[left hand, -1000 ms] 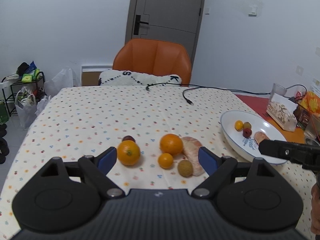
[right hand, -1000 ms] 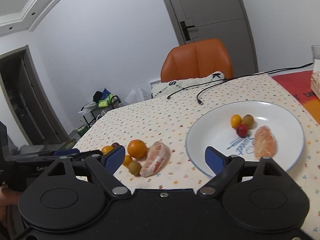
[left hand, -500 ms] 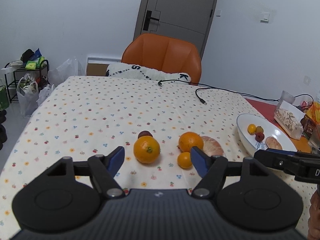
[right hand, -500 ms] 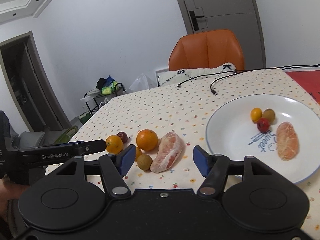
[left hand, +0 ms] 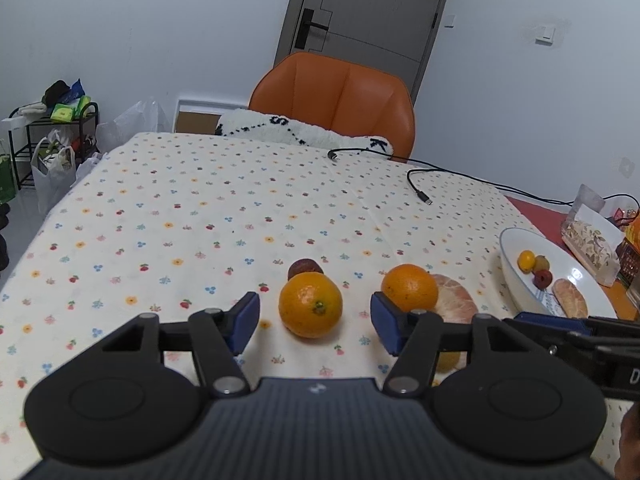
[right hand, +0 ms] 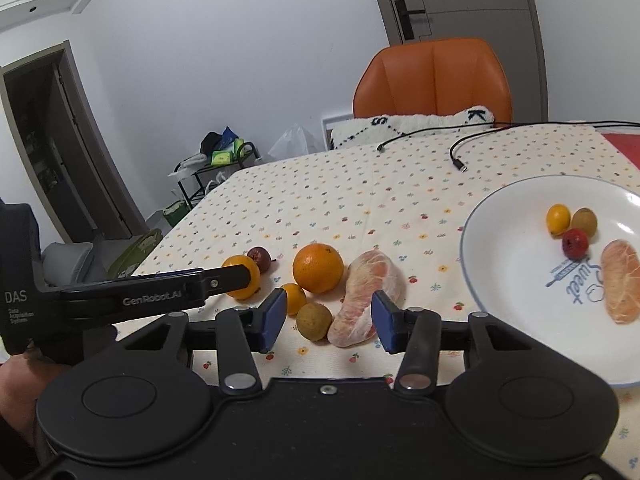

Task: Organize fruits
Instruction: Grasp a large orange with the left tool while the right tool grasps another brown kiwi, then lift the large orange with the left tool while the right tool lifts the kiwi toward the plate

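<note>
Where left claw (left hand: 312,318) hides it, brown fruit (right hand: 314,321), perhaps longan, shows rightward.

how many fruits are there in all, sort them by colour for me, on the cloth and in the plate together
Orange or yellow-orange: 4
Red or dark red: 2
Brown-green: 2
Pink peeled segments: 2
Total: 10
</note>
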Demonstrator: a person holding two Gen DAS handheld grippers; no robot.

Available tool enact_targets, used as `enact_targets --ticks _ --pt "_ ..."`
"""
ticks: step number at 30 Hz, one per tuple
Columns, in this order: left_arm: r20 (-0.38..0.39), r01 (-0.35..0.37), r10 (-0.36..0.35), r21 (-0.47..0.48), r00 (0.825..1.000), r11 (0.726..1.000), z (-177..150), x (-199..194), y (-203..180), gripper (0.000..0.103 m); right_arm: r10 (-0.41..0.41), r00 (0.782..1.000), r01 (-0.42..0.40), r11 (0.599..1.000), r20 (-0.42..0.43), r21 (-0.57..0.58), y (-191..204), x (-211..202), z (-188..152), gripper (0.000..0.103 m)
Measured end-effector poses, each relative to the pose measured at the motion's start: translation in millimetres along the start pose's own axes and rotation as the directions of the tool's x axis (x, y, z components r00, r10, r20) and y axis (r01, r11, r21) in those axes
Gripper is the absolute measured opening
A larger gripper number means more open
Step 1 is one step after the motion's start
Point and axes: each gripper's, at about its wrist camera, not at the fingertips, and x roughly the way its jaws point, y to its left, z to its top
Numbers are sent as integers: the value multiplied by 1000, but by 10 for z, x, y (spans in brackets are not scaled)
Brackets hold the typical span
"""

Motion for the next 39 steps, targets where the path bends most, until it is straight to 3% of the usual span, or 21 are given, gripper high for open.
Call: enact_targets --ticks 2,6,21,25,26,39 --pt "-7 -3 3 -4 1000 1000 -4 58 6 57 4 1000 -4 1000 -6 -1 3 34 0 42" --pt "-33 2 -3 -16 999 1000 -15 154 35 36 11 1000 -11 1000 -16 3 9 87 0 37" --pt "-32 27 -28 -29 999 999 -62 3 113 36 25 999 -26 999 -40 -19 157 274 -14 35" --pt "-31 23 -23 -20 999 1000 -66 -55 116 36 14 999 -16 999 -48 -28 182 337 -51 26" --pt "-30 22 -22 -20 999 1000 -70 -69 119 36 12 999 -13 999 -49 -30 185 342 -53 20" --pt "10 43 -43 -35 999 998 -51 -268 29 36 14 1000 -15 998 -19 -57 224 108 37 19"
